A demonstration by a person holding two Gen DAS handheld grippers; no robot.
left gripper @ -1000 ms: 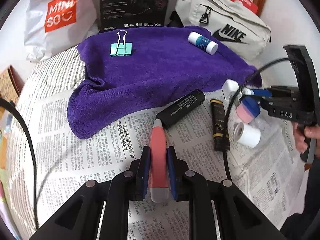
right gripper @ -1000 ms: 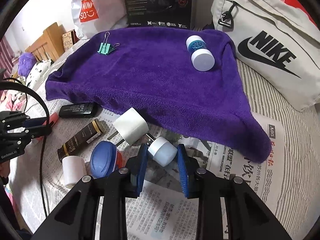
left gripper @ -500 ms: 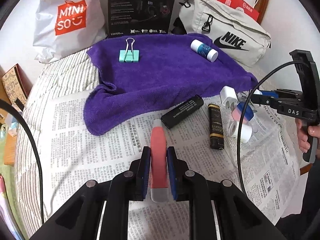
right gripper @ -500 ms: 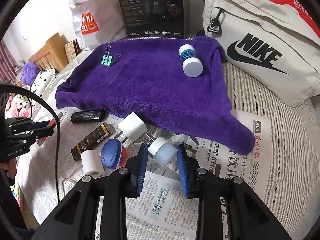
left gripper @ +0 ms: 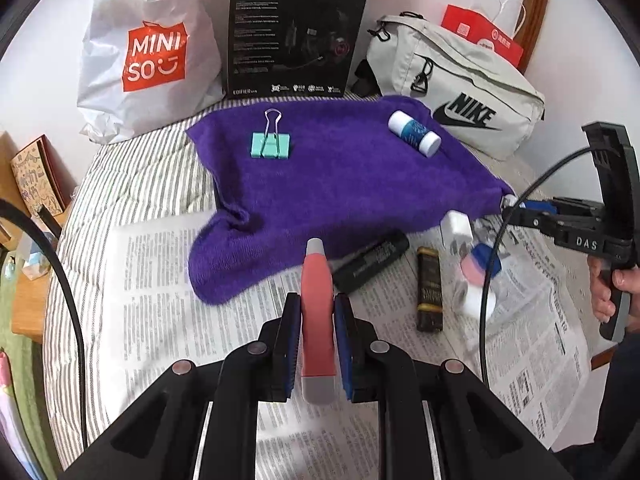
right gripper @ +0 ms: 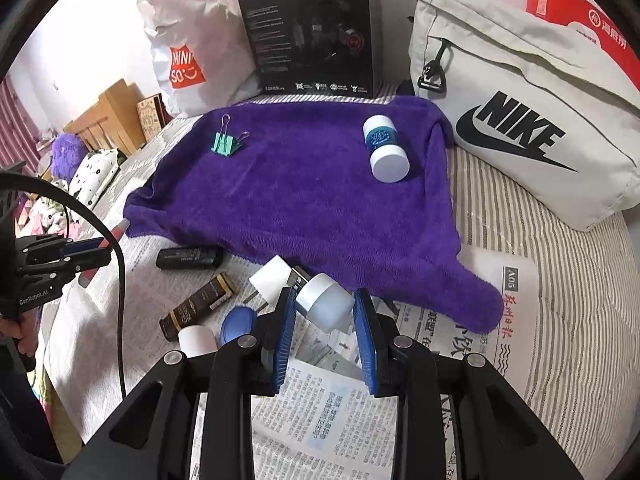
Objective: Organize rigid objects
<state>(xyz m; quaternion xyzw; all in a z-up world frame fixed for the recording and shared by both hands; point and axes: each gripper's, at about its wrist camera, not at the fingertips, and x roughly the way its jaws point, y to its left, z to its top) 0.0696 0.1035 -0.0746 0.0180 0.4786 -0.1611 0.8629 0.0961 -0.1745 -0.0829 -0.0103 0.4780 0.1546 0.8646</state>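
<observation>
Two grippers pinch items at lower centre of frame: the left gripper (left gripper: 316, 344) a red tube (left gripper: 316, 312), the right gripper (right gripper: 325, 340) a white jar (right gripper: 326, 306).

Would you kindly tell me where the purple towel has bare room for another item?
The purple towel is bare between the green binder clip and the blue-and-white bottle, and across its near half. Crowded: the newspaper beside the black tube.

Miniso bag (left gripper: 148, 60) | black box (left gripper: 294, 36) (upright) | Nike pouch (left gripper: 460, 92) | newspaper (left gripper: 160, 280)
</observation>
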